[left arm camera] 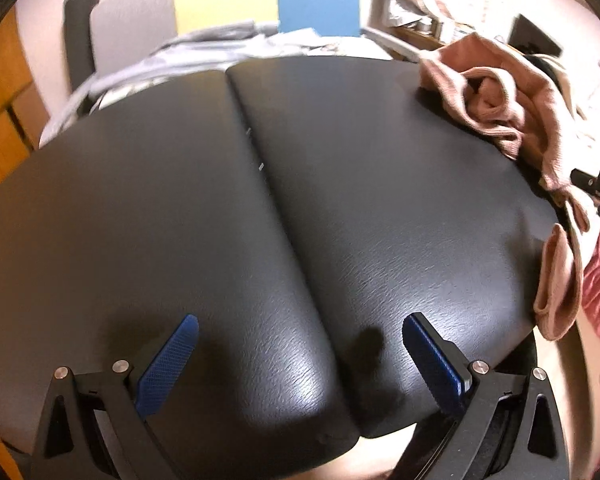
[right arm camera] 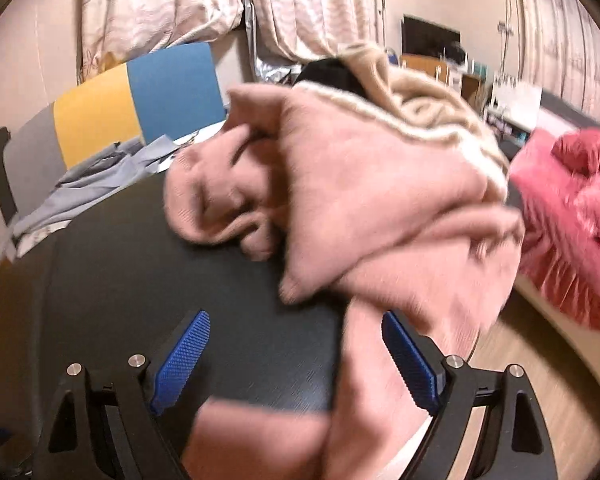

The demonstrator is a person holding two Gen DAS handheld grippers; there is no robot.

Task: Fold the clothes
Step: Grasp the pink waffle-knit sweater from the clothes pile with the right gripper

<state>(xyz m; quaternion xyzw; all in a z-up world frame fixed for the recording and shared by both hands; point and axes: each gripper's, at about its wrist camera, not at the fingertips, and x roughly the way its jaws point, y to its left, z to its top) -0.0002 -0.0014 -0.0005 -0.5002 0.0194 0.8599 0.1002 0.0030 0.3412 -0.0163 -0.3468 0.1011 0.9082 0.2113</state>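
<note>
Black padded vinyl counter (left arm camera: pixel 180 200) fills the left wrist view; the left tool (left arm camera: pixel 300 356) hangs over it wide open, empty, with the crumpled pink knitted garment (left arm camera: pixel 496 96) at the counter's far right edge.

Right wrist view: the right tool (right arm camera: pixel 296 356) is open wide over the counter's right edge. A pink fold lies between its jaws, not pinched. I judge this the fetching step; next, close on the cloth and spread it flat.

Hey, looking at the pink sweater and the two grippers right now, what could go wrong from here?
1. The pink sweater lies bunched at the black padded table edge with a part hanging over; it may slide off.
2. The right gripper is open with the hanging part between its fingers; closing may pinch several layers.
3. The beige garment lies on the sweater and may get dragged along.
</note>
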